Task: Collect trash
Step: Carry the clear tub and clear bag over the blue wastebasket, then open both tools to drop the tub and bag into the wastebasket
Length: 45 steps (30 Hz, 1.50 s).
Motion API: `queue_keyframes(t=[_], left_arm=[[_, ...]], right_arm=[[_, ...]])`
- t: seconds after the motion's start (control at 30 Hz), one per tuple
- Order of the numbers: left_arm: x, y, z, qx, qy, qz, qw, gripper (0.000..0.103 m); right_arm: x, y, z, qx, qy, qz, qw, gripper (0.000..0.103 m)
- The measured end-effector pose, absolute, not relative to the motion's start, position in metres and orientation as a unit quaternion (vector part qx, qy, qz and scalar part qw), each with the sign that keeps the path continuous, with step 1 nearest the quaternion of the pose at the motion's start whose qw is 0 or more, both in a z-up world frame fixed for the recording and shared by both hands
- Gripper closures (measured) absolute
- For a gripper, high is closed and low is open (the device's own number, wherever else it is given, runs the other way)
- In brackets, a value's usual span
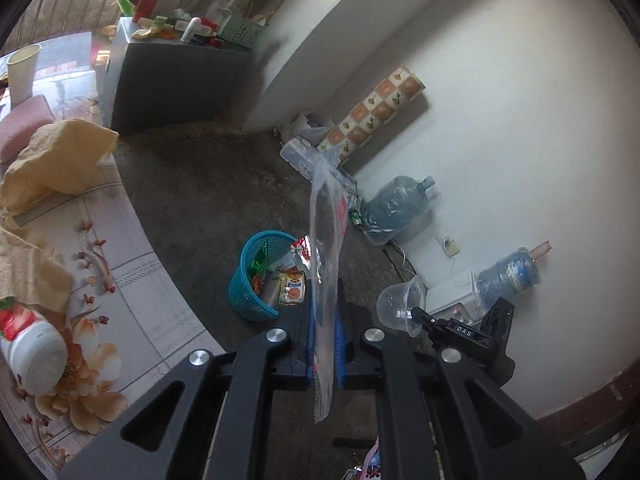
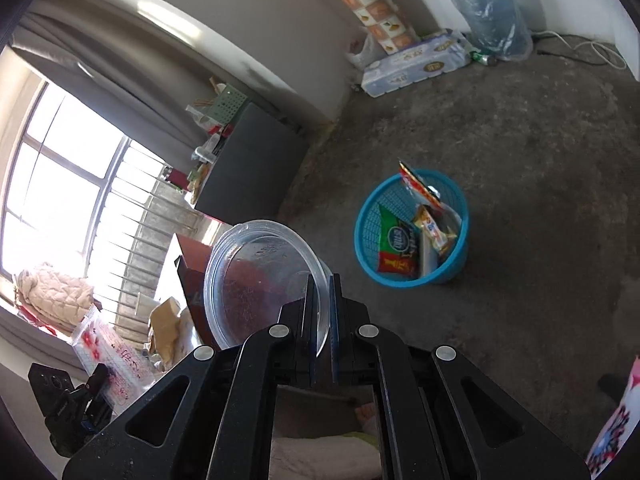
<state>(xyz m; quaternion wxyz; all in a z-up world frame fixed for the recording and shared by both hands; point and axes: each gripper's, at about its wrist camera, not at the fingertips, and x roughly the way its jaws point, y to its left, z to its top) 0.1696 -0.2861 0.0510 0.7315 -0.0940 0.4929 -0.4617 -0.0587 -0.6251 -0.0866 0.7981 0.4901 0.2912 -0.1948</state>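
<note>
Concrete floor [image 2: 520,160], tools raised — apparently gripping wrapper [image 1: 325,240], cup [image 2: 260,280]

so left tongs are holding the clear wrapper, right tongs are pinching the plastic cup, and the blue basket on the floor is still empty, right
Not quite: the blue basket is not empty; the right wrist view shows snack packets inside it. The rest stands: left tongs hold the clear wrapper, right tongs pinch the plastic cup.

A clear plastic wrapper [image 1: 325,240] hangs upright, pinched at its lower part; a clear plastic cup [image 2: 260,280] tilts sideways, rim gripped; the blue basket [image 2: 456,200] on the floor holds snack packets [image 2: 394,248].
</note>
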Motion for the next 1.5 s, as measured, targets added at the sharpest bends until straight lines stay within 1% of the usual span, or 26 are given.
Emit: queue_keyframes(t=[0.17,0.33,0.43,0.6,0.67,0.7,0.73,0.83,0.93,1.0,1.1,1.23,1.27,1.3,1.33,1.37,1.43,1.5], left_arm=[[0.17,-0.384,0.013,-0.012,0.534,-0.474,0.7,0.096],[0.174,-0.465,-0.034,0.065,0.556,-0.464,0.686,0.096],[0.179,-0.509,-0.066,0.107,0.561,-0.46,0.68,0.096],[0.196,-0.568,-0.117,0.177,0.548,-0.435,0.693,0.096],[0.206,-0.587,-0.139,0.187,0.544,-0.431,0.695,0.084],[0.21,-0.596,-0.149,0.199,0.54,-0.427,0.698,0.068],[0.214,-0.601,-0.158,0.211,0.533,-0.411,0.709,0.058],[0.228,-0.602,-0.173,0.197,0.545,-0.384,0.719,0.057],[0.237,-0.587,-0.168,0.167,0.563,-0.369,0.721,0.057],[0.235,-0.576,-0.152,0.172,0.55,-0.369,0.729,0.057],[0.23,-0.551,-0.112,0.168,0.519,-0.388,0.743,0.057],[0.227,-0.504,-0.059,0.148,0.507,-0.397,0.75,0.057],[0.225,-0.491,-0.046,0.141,0.502,-0.404,0.752,0.057],[0.223,-0.477,-0.033,0.136,0.493,-0.408,0.756,0.057],[0.221,-0.462,-0.022,0.132,0.485,-0.408,0.762,0.054],[0.219,-0.447,-0.011,0.125,0.477,-0.411,0.767,0.053],[0.214,-0.413,0.003,0.109,0.467,-0.408,0.776,0.049],[0.21,-0.38,0.011,0.094,0.467,-0.404,0.781,0.049]], right_arm=[[-0.071,-0.644,-0.133,0.523,0.306,-0.22,0.765,0.099],[-0.079,-0.656,-0.165,0.546,0.319,-0.229,0.74,0.099],[-0.083,-0.663,-0.181,0.557,0.326,-0.232,0.728,0.099],[-0.085,-0.667,-0.198,0.57,0.333,-0.231,0.714,0.099],[-0.086,-0.668,-0.203,0.574,0.337,-0.232,0.71,0.099],[-0.085,-0.668,-0.205,0.576,0.339,-0.232,0.707,0.099],[-0.084,-0.668,-0.208,0.577,0.342,-0.232,0.705,0.099],[-0.084,-0.67,-0.213,0.575,0.348,-0.233,0.702,0.099],[-0.082,-0.672,-0.219,0.575,0.354,-0.236,0.699,0.099],[-0.078,-0.674,-0.223,0.576,0.358,-0.238,0.696,0.099],[-0.061,-0.679,-0.232,0.576,0.364,-0.235,0.693,0.099],[-0.016,-0.685,-0.236,0.556,0.373,-0.234,0.705,0.099],[-0.001,-0.687,-0.236,0.548,0.373,-0.234,0.711,0.095],[0.013,-0.69,-0.235,0.539,0.372,-0.237,0.717,0.094],[0.027,-0.694,-0.236,0.53,0.372,-0.245,0.721,0.086],[0.041,-0.698,-0.237,0.522,0.372,-0.256,0.724,0.065],[0.065,-0.704,-0.242,0.496,0.371,-0.271,0.737,0.042],[0.084,-0.706,-0.252,0.467,0.396,-0.286,0.737,0.042]])
